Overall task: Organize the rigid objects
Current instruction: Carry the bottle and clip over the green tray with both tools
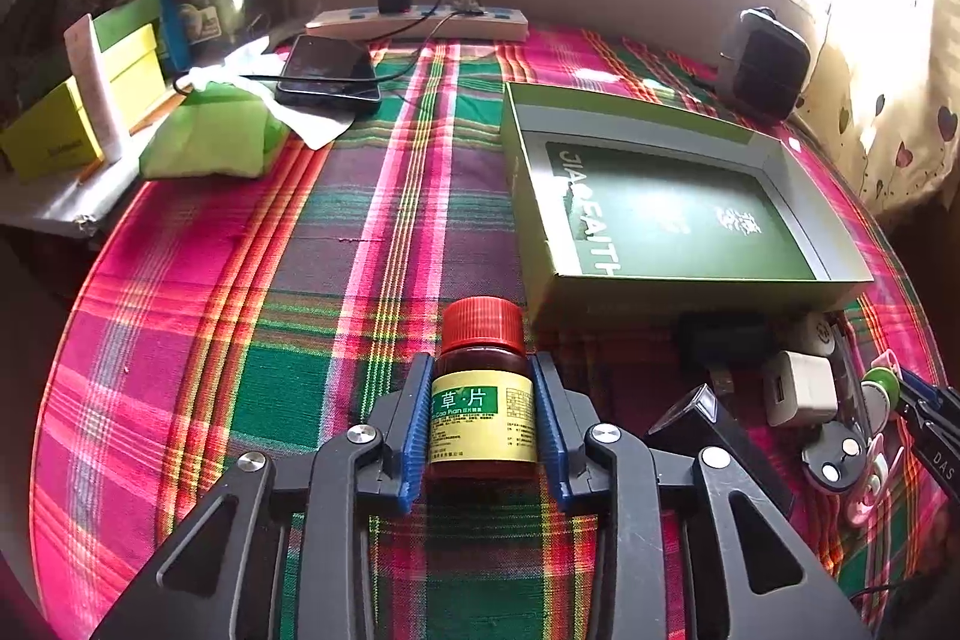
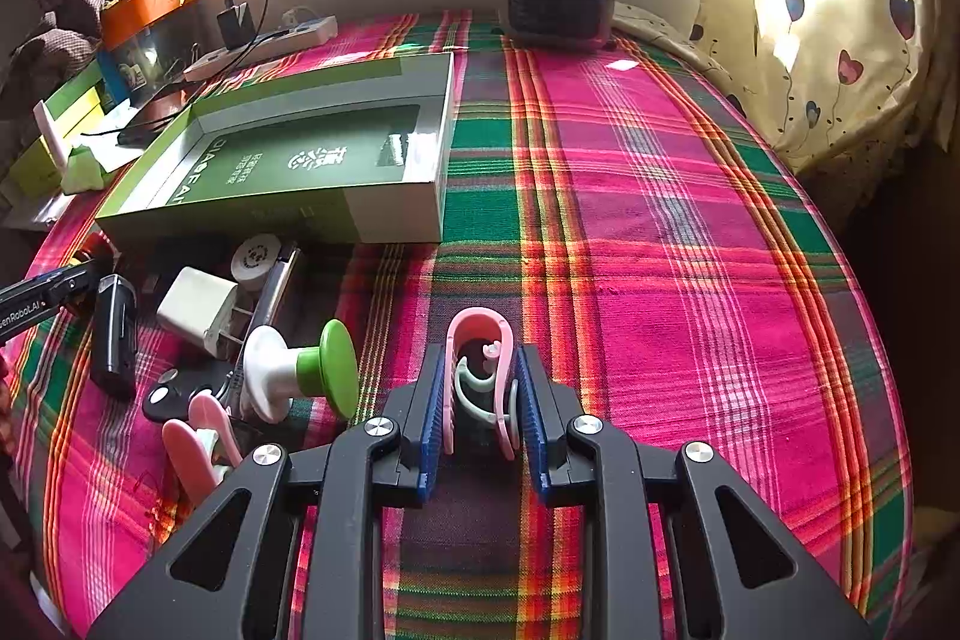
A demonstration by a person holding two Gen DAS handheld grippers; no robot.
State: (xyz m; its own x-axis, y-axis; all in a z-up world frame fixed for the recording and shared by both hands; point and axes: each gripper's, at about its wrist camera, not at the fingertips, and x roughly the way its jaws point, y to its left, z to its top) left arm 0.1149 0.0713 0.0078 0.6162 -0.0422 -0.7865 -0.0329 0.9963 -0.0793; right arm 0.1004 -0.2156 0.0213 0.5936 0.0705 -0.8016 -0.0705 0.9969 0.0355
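Fingers: left gripper [image 1: 483,421] pinches amber red-capped pill bottle [image 1: 483,388]; right gripper [image 2: 480,412] pinches pink plastic clip [image 2: 483,376]. Shallow green cardboard box [image 1: 672,214] holds nothing yet. White charger cube [image 1: 801,388] beside box remains unsorted.

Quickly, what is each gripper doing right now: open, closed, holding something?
Left gripper: closed on the red-capped medicine bottle.
Right gripper: closed on a pink clip.

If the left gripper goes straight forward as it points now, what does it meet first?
The left gripper, shut on the medicine bottle, points along the plaid cloth. The green box lies just right of that line; probably the bottle passes its near corner, but depth is unclear.
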